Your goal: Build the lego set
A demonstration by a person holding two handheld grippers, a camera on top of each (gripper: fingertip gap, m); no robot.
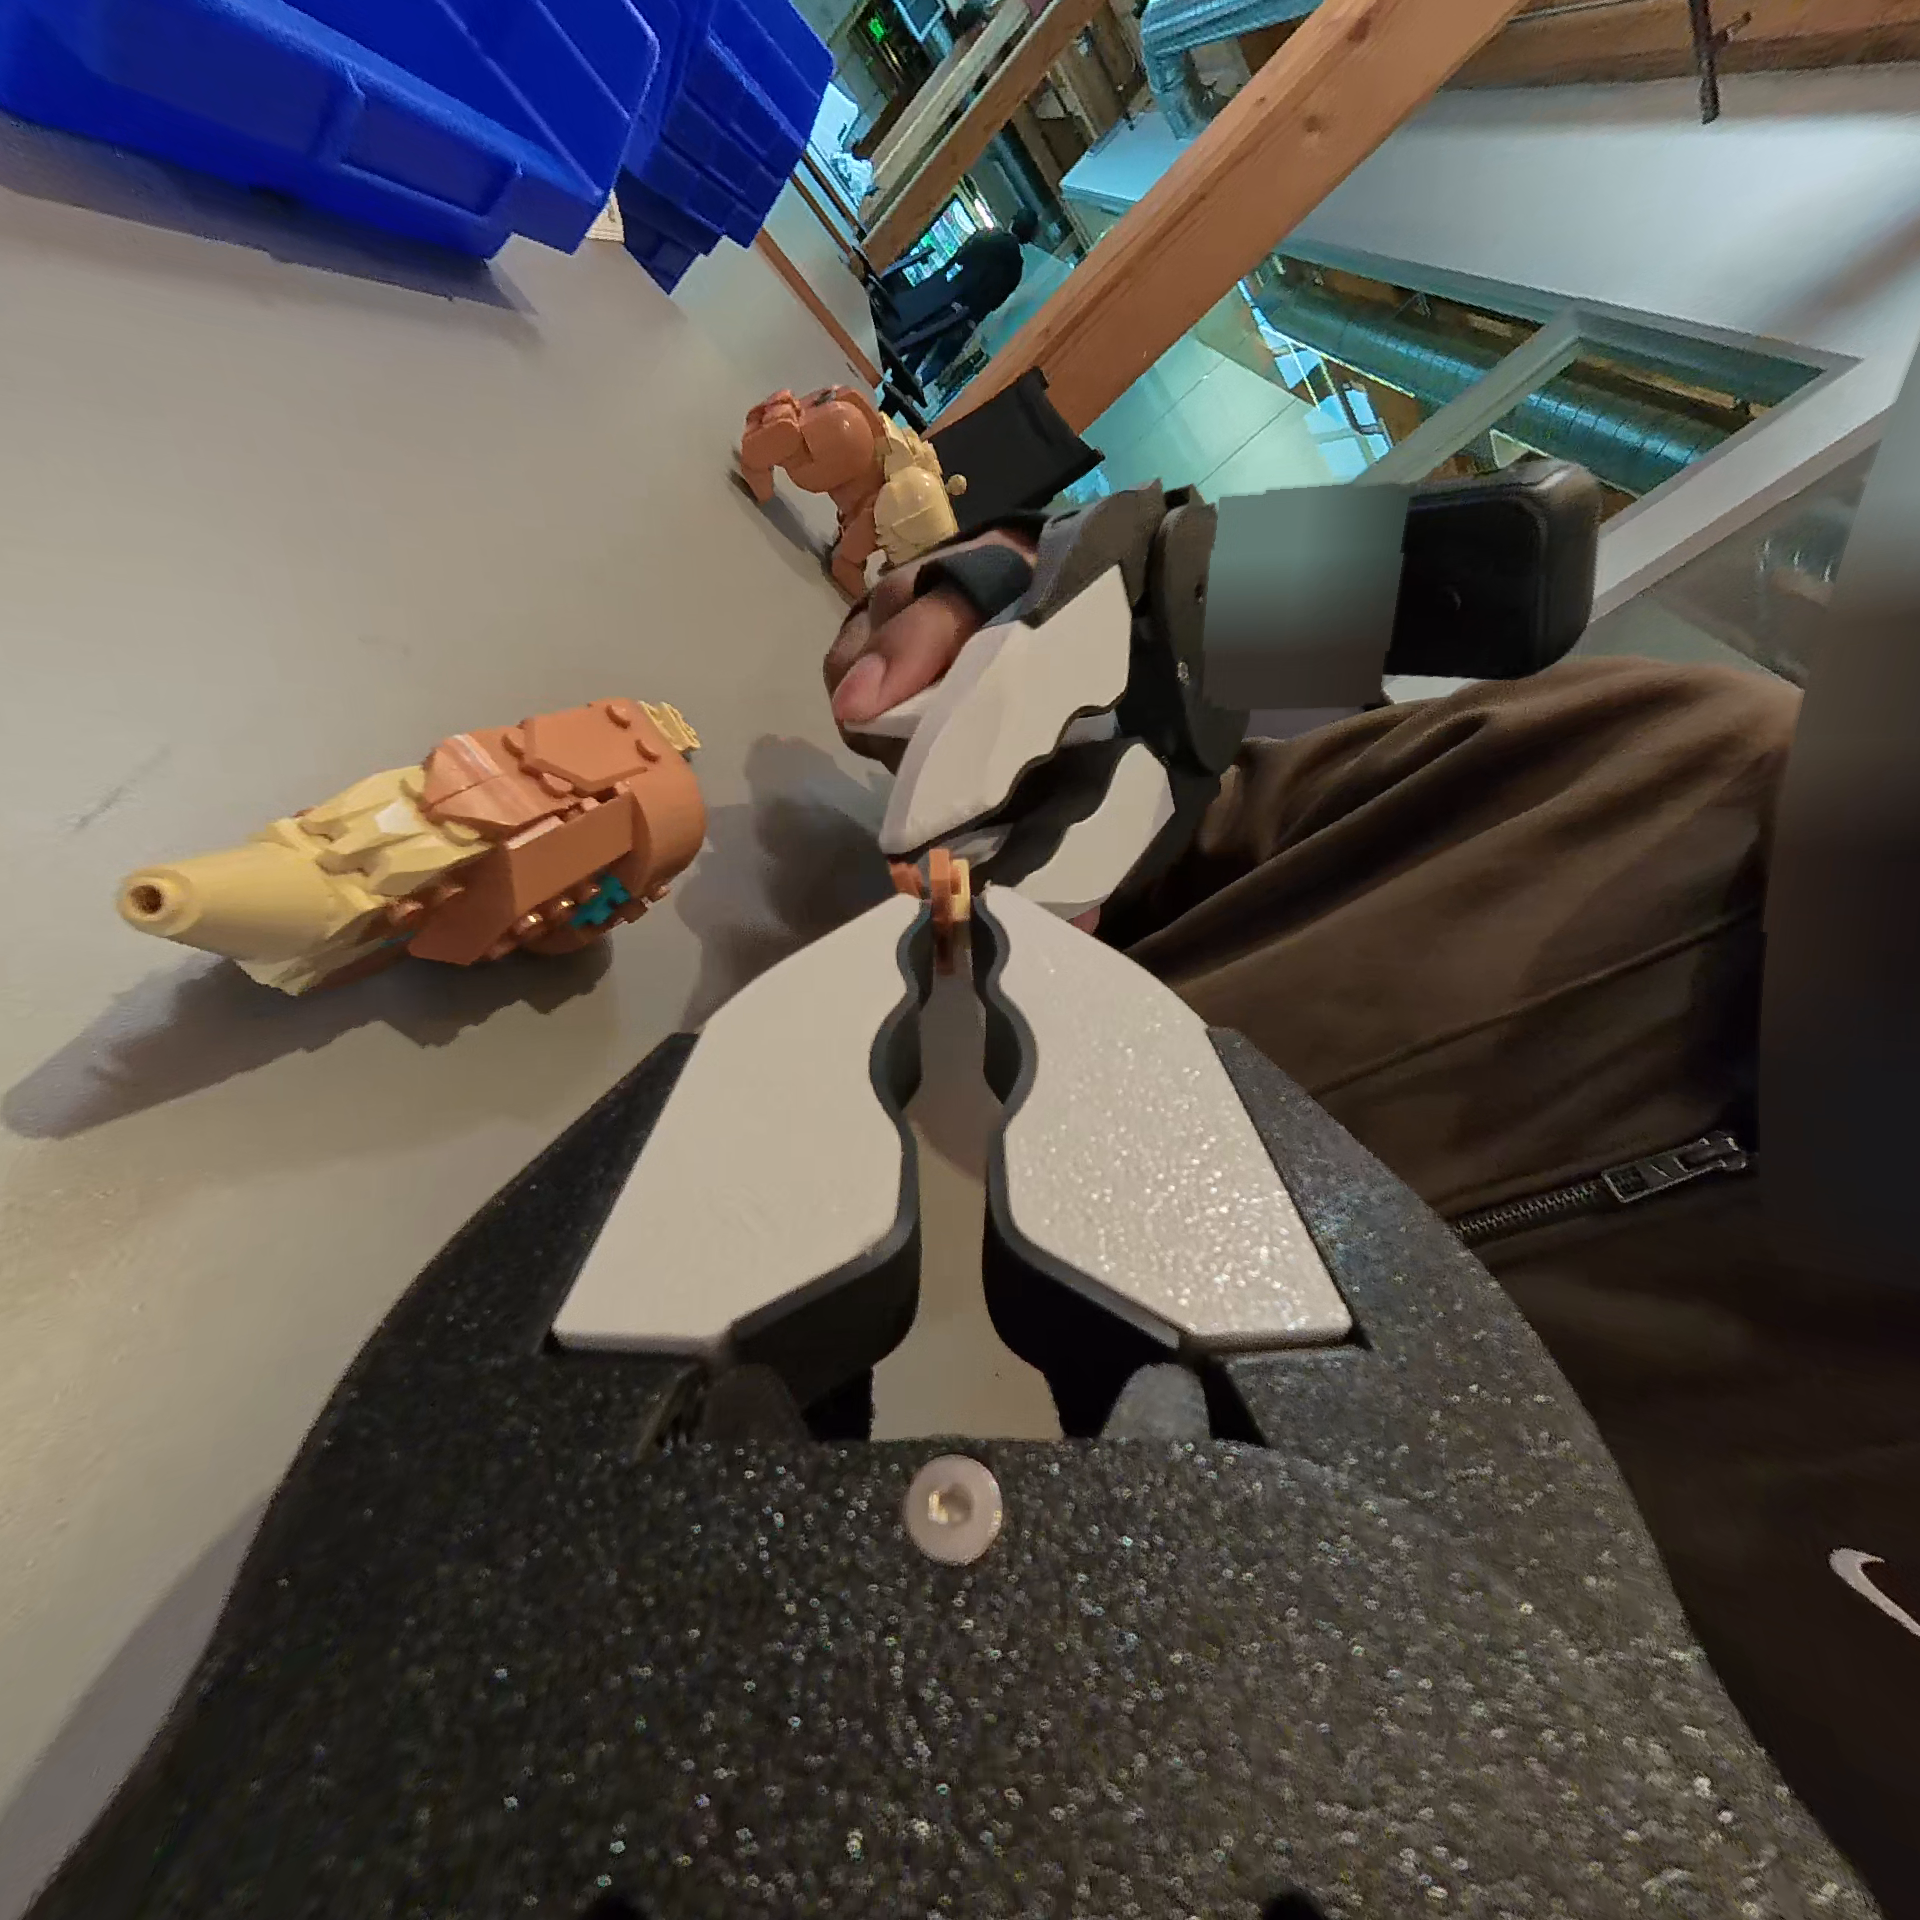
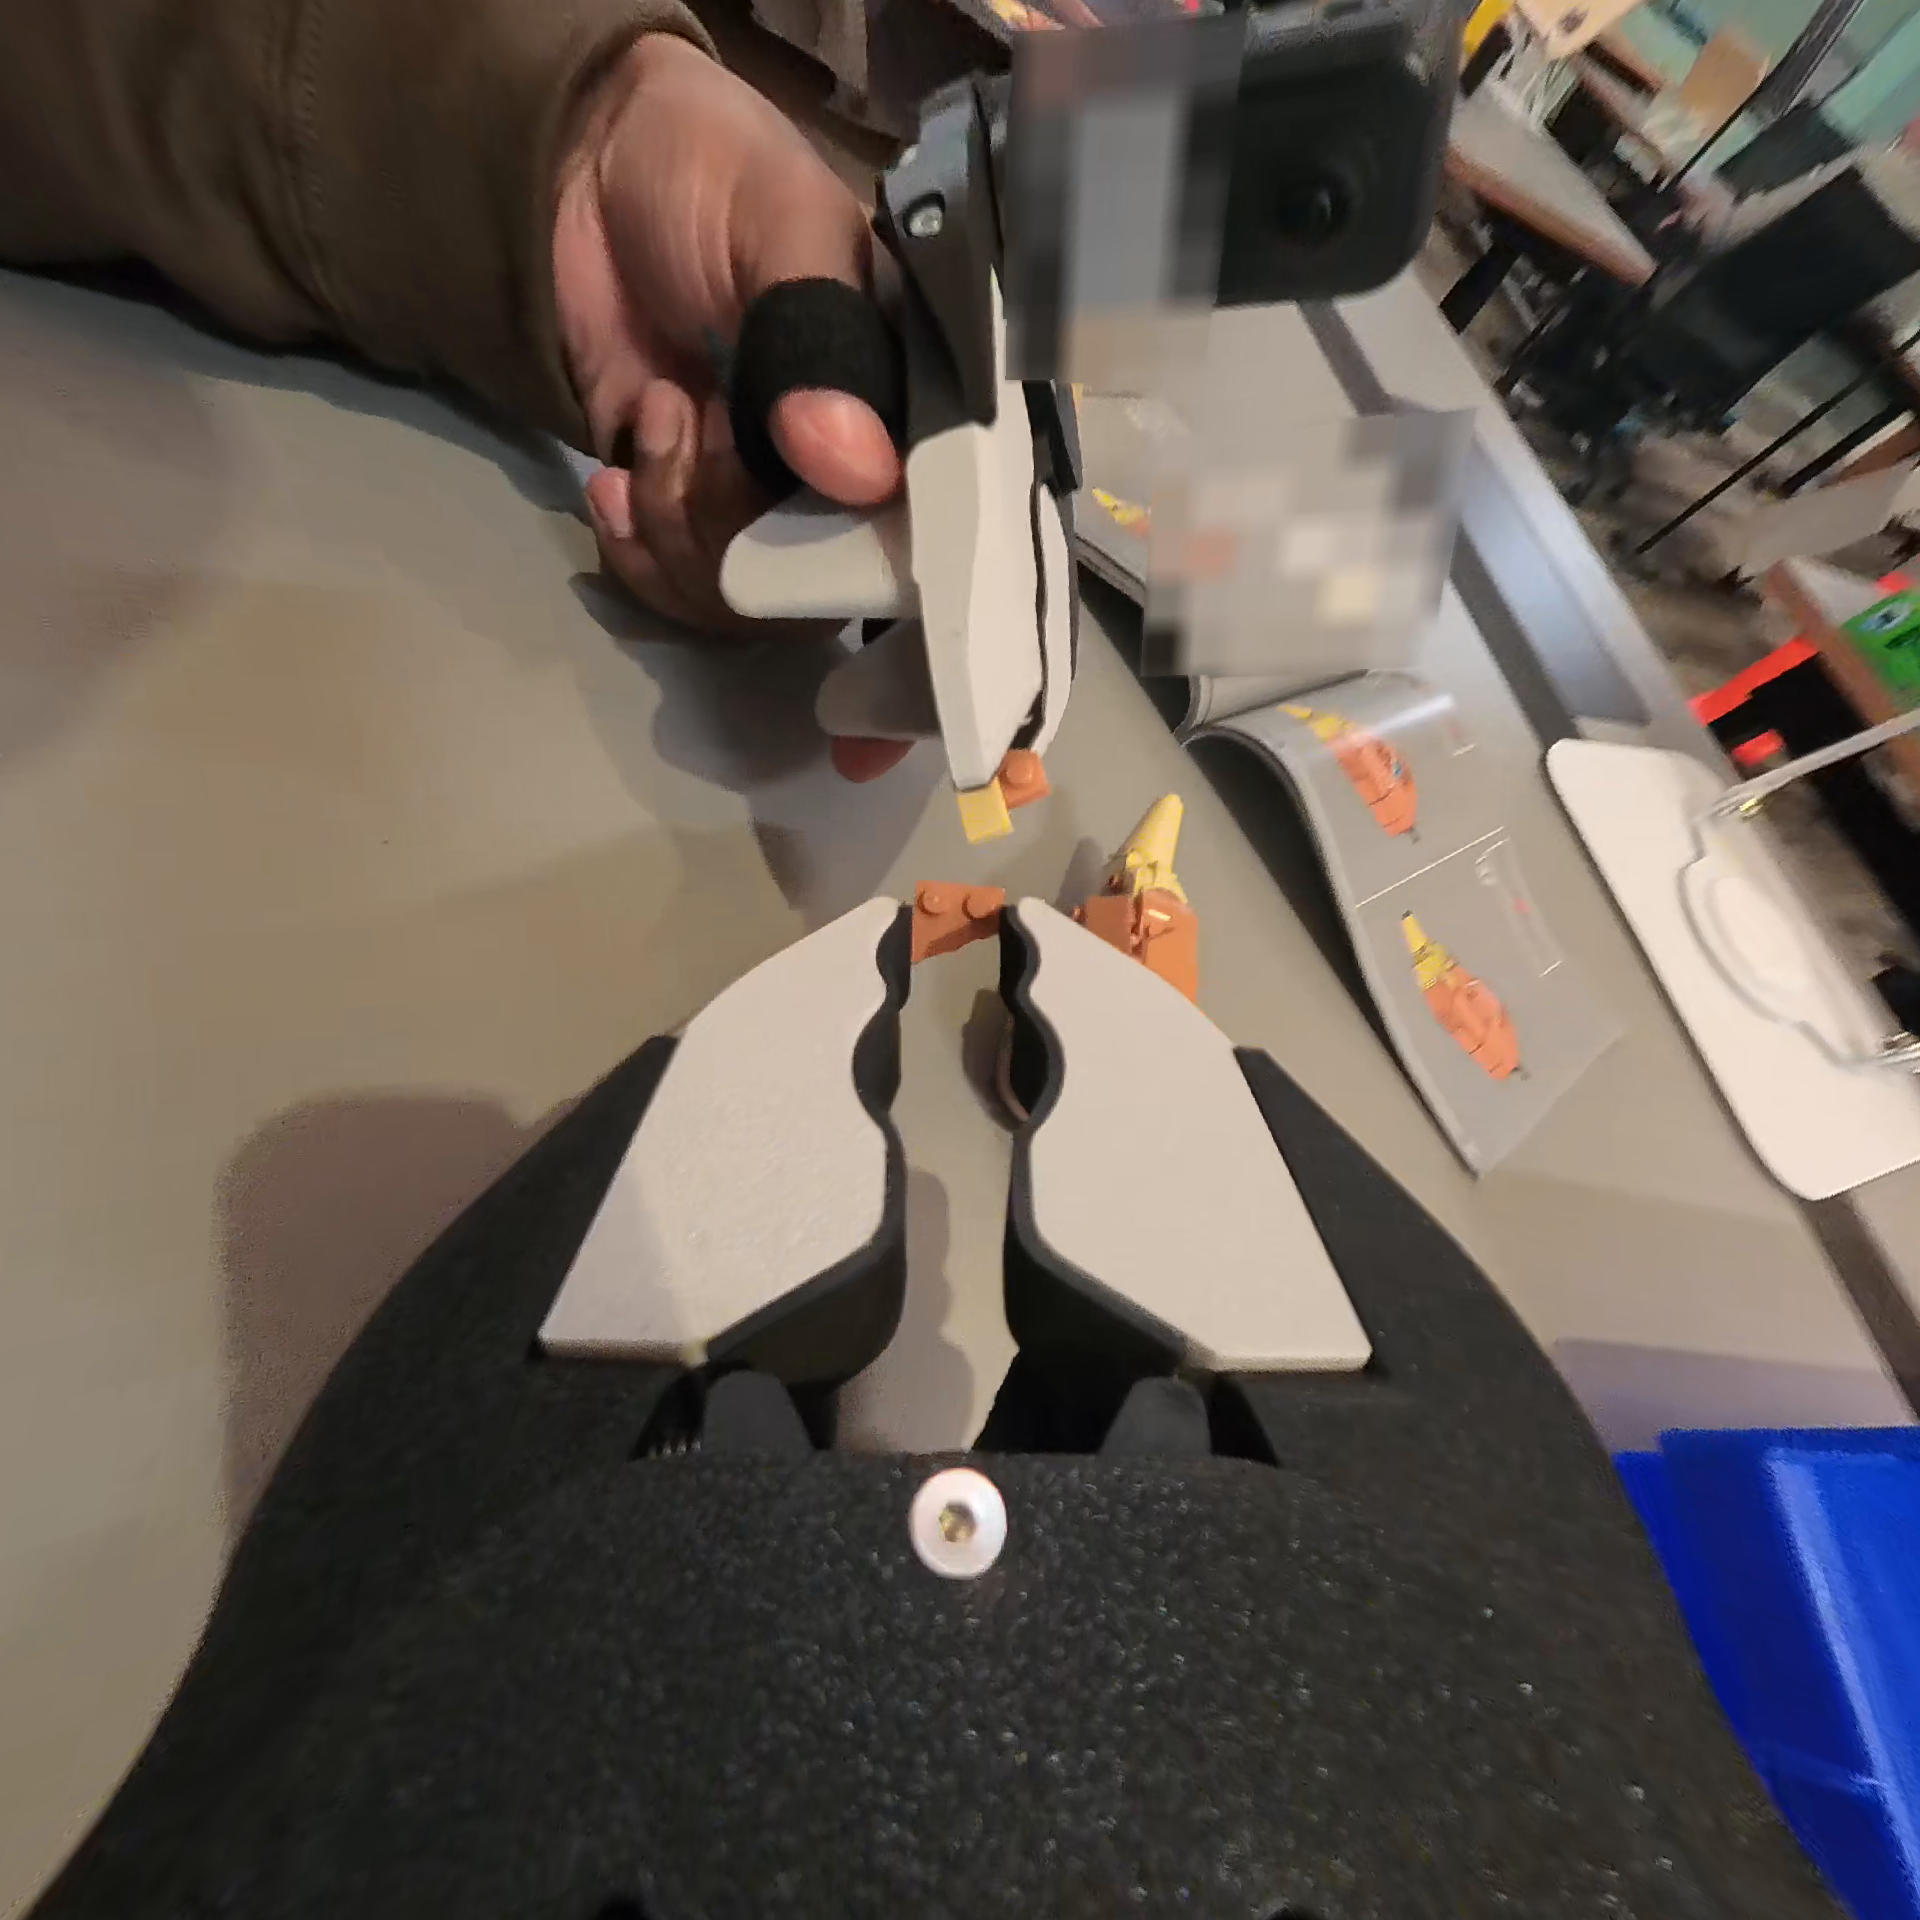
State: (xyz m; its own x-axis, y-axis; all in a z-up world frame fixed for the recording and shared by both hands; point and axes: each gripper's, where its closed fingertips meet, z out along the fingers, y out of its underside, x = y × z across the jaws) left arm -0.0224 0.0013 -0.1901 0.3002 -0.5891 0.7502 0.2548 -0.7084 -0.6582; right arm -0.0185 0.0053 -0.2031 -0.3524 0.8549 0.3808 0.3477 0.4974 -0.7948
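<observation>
Left gripper [image 1: 943,914] clenched on small tan-and-brown piece [image 1: 943,896]; right gripper [image 2: 958,914] pinching brown plate [image 2: 954,916]; both held close above counter [image 1: 312,520], near tan-brown lego model [image 1: 457,842].

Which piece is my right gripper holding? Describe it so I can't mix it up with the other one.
On the grey table, the right gripper pinches a small flat orange plate with studs on top. The left gripper, just beyond it, holds an orange-and-yellow piece; yours is orange only.
</observation>
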